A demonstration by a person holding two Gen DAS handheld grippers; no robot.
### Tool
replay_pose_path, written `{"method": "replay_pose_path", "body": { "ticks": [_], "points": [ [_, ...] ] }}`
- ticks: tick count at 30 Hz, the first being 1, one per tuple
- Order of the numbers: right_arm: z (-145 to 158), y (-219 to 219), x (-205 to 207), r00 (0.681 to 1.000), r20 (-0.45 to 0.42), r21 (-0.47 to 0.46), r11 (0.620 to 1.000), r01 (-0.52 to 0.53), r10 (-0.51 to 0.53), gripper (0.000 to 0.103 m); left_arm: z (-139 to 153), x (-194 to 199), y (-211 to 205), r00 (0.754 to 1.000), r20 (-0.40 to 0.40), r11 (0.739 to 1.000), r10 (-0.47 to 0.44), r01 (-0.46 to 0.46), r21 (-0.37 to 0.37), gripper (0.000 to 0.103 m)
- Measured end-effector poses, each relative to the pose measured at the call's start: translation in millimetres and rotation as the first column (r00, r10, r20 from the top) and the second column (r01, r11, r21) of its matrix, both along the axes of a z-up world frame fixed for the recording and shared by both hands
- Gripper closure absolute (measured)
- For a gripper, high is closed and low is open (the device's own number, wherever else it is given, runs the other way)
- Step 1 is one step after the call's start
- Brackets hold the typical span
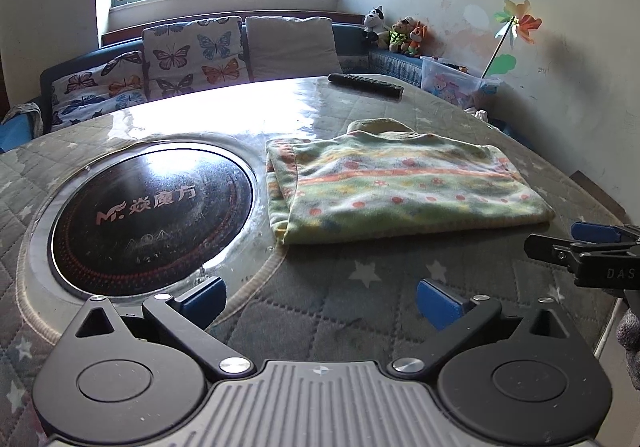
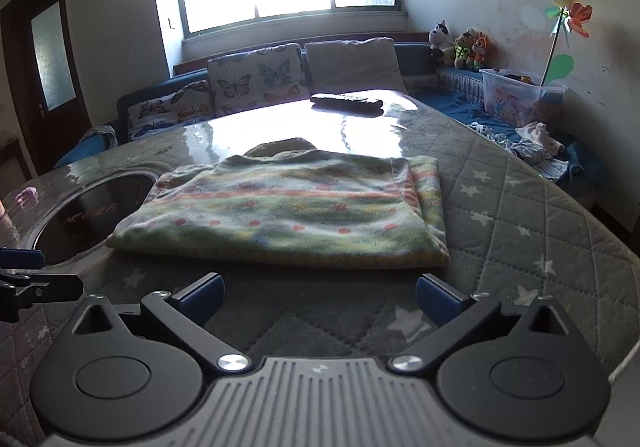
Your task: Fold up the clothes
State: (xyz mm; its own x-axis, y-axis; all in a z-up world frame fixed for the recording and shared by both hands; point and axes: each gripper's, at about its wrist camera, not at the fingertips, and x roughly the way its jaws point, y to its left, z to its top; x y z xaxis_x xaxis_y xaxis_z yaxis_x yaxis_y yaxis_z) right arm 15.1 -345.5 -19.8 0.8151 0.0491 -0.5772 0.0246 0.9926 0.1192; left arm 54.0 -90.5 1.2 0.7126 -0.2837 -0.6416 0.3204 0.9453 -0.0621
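a folded green fleece garment with orange and yellow stripes and red dots (image 2: pixel 288 215) lies flat on the quilted grey star-patterned table cover (image 2: pixel 532 215), just beside the round black glass cooktop (image 1: pixel 152 215), while the left gripper (image 1: pixel 320 299) and right gripper (image 2: pixel 320 297) hover before it, jaws spread wide and empty.

fleece on glossy film, matt black tools

the sweater (image 2: pixel 288 215) looks soft, napped fleece; the table (image 1: pixel 360 307) is quilted cloth under a clear glossy film that mirrors the window. the hob (image 1: pixel 152 215) is smooth dark glass in a shiny metal ring. both the left gripper (image 1: pixel 320 299) and right gripper (image 2: pixel 320 297) show matt black plastic, blue pads, bright metal rivets.
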Motion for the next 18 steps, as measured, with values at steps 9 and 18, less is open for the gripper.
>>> {"method": "replay_pose_path", "body": {
  "ticks": [9,18],
  "points": [
    [2,11,-11,1.000,0.003,-0.015,1.000,0.009,-0.009,0.000,-1,-13,-1,1.000,0.018,1.000,0.019,-0.020,0.022,0.000],
    [4,22,-17,1.000,0.008,-0.026,1.000,0.001,-0.001,0.000,-3,-22,-5,1.000,0.023,0.999,0.014,-0.015,0.033,0.000]
  ]
}}
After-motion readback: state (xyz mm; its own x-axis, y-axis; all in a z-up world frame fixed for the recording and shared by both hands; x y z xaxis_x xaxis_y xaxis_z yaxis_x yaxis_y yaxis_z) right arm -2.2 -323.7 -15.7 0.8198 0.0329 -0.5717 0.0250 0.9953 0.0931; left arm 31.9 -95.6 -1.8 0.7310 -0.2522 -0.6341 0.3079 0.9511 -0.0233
